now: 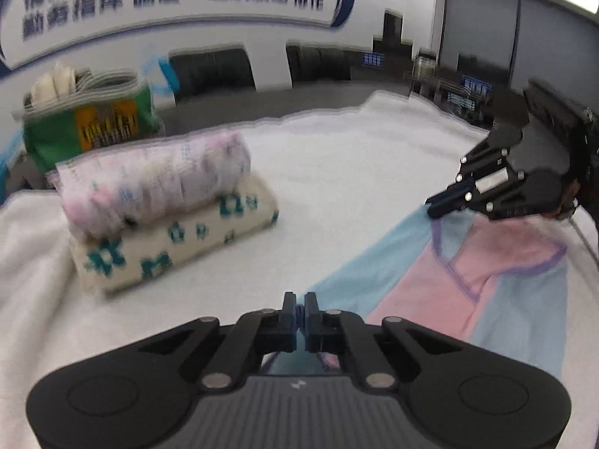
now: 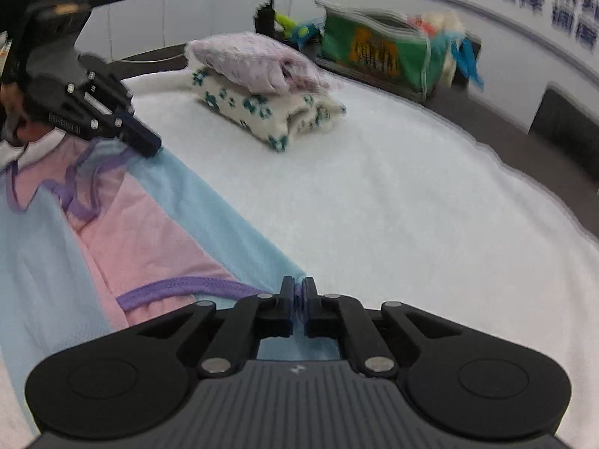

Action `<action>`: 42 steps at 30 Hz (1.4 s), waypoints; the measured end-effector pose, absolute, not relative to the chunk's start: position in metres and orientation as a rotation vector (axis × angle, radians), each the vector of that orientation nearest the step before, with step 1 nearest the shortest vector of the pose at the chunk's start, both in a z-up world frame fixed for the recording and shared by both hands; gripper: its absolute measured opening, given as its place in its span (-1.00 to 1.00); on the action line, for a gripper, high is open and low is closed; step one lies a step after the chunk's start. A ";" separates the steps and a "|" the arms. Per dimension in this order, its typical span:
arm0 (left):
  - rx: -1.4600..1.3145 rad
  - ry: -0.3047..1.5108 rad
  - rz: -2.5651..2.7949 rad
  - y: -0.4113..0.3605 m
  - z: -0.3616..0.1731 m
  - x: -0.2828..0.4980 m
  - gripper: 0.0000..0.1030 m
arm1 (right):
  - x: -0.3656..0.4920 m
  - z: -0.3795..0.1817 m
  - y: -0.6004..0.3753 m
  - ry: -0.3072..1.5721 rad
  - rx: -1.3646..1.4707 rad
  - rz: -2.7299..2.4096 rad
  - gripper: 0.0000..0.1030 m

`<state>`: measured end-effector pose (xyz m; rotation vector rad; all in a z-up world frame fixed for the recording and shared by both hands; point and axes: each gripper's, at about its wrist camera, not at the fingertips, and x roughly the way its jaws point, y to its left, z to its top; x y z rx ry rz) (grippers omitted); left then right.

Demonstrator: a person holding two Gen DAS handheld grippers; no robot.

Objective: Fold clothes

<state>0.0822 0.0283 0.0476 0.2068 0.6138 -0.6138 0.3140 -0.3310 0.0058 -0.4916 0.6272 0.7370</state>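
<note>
Wall lettering blurs unreadable; two folded garments (image 2: 262, 101) stacked at 11 o'clock; left gripper (image 1: 299, 308) and right gripper (image 2: 298, 293) each pinch the pastel garment (image 2: 149, 224)

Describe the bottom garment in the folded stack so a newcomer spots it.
On the white blanket sits a two-piece folded stack. The lower one is the cream garment with teal flower prints, under the pale pink bundle.
</note>
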 end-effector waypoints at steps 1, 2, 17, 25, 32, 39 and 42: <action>0.226 0.576 -0.614 0.028 0.053 0.069 -0.96 | 0.303 0.011 -0.332 0.564 -0.521 0.740 -0.93; 0.244 0.538 -0.615 0.027 0.058 0.055 -0.96 | 0.289 0.017 -0.336 0.498 -0.553 0.744 -0.93; 0.276 0.386 -0.671 0.035 0.057 -0.070 0.11 | 0.176 0.033 -0.411 0.407 -0.381 0.601 -0.11; 0.345 0.495 -0.636 -0.021 0.017 -0.033 0.06 | 0.229 0.000 -0.434 0.695 0.242 0.344 -0.27; 0.297 0.550 -0.583 -0.019 0.008 -0.030 0.06 | 0.252 -0.026 -0.426 0.697 0.313 0.240 -0.97; 0.225 0.527 -0.535 -0.003 0.019 -0.053 0.02 | 0.251 -0.032 -0.437 0.700 0.358 0.197 -0.77; 0.175 0.486 -0.501 0.012 0.033 -0.072 0.04 | 0.228 -0.012 -0.430 0.600 0.288 0.170 -0.36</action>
